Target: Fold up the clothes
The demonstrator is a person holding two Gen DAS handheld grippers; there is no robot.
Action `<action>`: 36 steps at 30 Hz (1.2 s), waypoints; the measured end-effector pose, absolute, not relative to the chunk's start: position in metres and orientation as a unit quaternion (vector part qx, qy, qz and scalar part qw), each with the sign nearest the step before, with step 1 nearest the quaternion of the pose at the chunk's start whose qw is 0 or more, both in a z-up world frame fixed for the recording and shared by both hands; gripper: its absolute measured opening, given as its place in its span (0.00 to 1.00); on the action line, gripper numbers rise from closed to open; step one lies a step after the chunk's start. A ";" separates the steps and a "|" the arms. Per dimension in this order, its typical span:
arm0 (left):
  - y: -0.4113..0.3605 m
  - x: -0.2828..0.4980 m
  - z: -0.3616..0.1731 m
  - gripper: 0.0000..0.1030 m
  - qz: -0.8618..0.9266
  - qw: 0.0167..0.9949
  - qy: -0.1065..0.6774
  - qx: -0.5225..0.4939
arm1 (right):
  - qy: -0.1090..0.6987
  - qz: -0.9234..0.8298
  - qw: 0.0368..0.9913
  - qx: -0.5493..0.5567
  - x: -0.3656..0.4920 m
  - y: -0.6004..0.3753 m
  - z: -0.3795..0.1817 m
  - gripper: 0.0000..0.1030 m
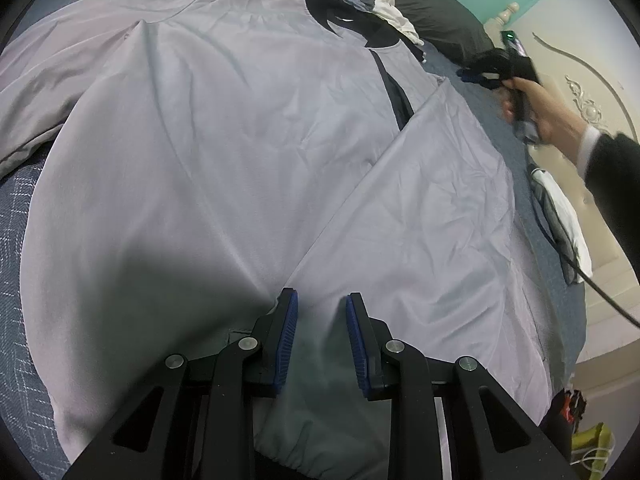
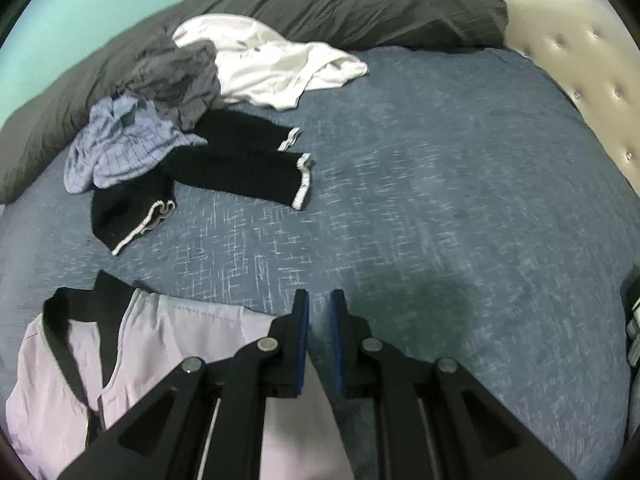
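Note:
A large pale lavender garment [image 1: 224, 140] with black collar trim lies spread on the blue bedspread [image 1: 16, 216]. One panel of it [image 1: 432, 208] lies folded diagonally across the right side. My left gripper [image 1: 322, 296] hovers over the hem, open, with only flat cloth under its blue pads [image 1: 287, 340]. A hand [image 1: 548, 108] holds my right gripper [image 1: 480, 74] above the bed beyond the garment's shoulder. In the right wrist view that gripper [image 2: 320, 294] has its pads a narrow gap apart, nothing between them, with the garment's collar [image 2: 80, 344] to its lower left.
A heap of clothes lies near the dark pillow [image 2: 360, 4]: a white piece [image 2: 260, 64], a grey one [image 2: 180, 72], a blue striped one [image 2: 120, 148] and a black one with white trim [image 2: 240, 160]. A tufted headboard [image 2: 580, 60] stands right. A cable [image 1: 600, 292] trails past folded items [image 1: 560, 208].

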State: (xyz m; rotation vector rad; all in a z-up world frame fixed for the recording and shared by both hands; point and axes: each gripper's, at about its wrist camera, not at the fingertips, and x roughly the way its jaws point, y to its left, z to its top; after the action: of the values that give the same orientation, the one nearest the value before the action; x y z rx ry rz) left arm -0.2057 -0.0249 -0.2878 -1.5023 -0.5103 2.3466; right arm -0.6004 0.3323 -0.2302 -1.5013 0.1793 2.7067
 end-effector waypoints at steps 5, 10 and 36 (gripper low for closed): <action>-0.026 -0.205 -0.287 0.26 0.819 0.150 -0.175 -0.525 | 0.088 0.880 -0.013 -0.467 -0.556 0.352 -0.219 0.10; -0.027 -0.208 -0.288 0.26 0.816 0.151 -0.184 -0.527 | 0.139 0.870 -0.034 -0.472 -0.490 0.377 -0.220 0.10; -0.020 -0.213 -0.290 0.27 0.816 0.148 -0.183 -0.527 | 0.277 0.841 -0.021 -0.464 -0.362 0.427 -0.268 0.10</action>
State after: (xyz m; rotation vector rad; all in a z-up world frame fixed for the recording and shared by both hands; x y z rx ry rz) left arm -0.2128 -0.0205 -0.2895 -1.5164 -0.5265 2.3479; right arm -0.3623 0.4271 -0.2684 -1.4770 0.8820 2.6777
